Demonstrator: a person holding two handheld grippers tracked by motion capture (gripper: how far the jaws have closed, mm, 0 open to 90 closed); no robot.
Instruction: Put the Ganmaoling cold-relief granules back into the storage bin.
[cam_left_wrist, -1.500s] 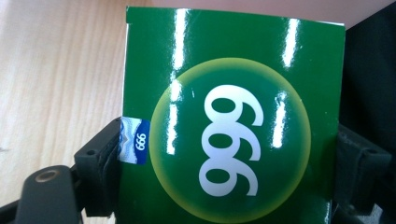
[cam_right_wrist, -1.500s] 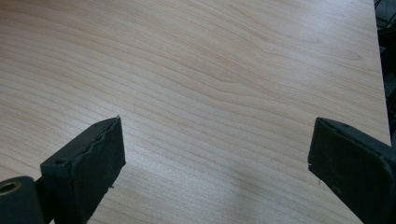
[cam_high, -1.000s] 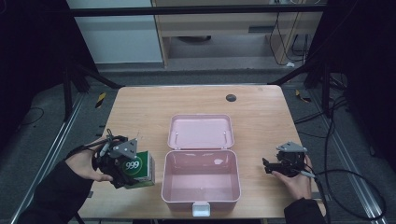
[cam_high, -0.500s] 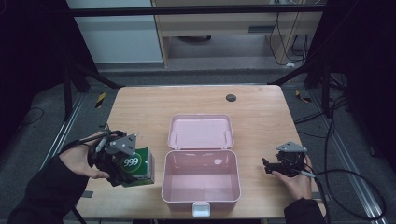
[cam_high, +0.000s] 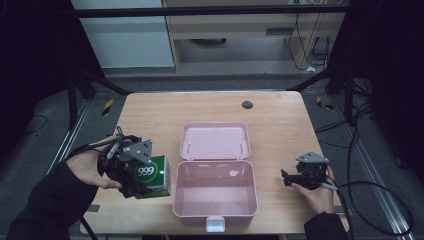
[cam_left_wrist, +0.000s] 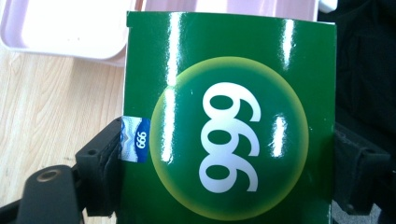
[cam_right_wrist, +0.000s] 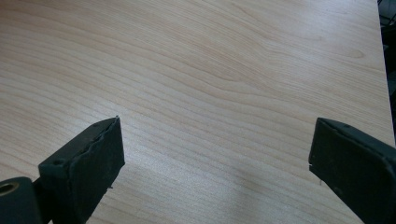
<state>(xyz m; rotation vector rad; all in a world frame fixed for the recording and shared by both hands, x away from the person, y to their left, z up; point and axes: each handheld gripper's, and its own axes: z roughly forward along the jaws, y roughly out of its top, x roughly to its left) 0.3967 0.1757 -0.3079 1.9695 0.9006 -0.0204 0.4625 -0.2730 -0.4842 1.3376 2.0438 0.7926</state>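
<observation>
A glossy green box (cam_high: 153, 176) marked 999 is clamped in my left gripper (cam_high: 131, 170) at the table's front left, lifted off the wood just left of the pink case. In the left gripper view the green box (cam_left_wrist: 231, 121) sits pinched between both black jaws, pads pressed on its sides. The open pink plastic case (cam_high: 216, 190) lies mid-table with its lid (cam_high: 215, 141) folded back flat. My right gripper (cam_high: 289, 178) rests low at the front right, pointing toward the case. Its jaws stand wide apart over bare wood in the right gripper view (cam_right_wrist: 215, 163).
The wooden table (cam_high: 210, 107) has a dark round grommet (cam_high: 247, 104) near its far edge. A white latch (cam_high: 215, 224) sticks out of the case's front rim. Black frame bars and cables surround the table on a grey floor.
My left gripper has risen with the green box and drifted slightly toward the pink case. The right gripper has stayed where it was.
</observation>
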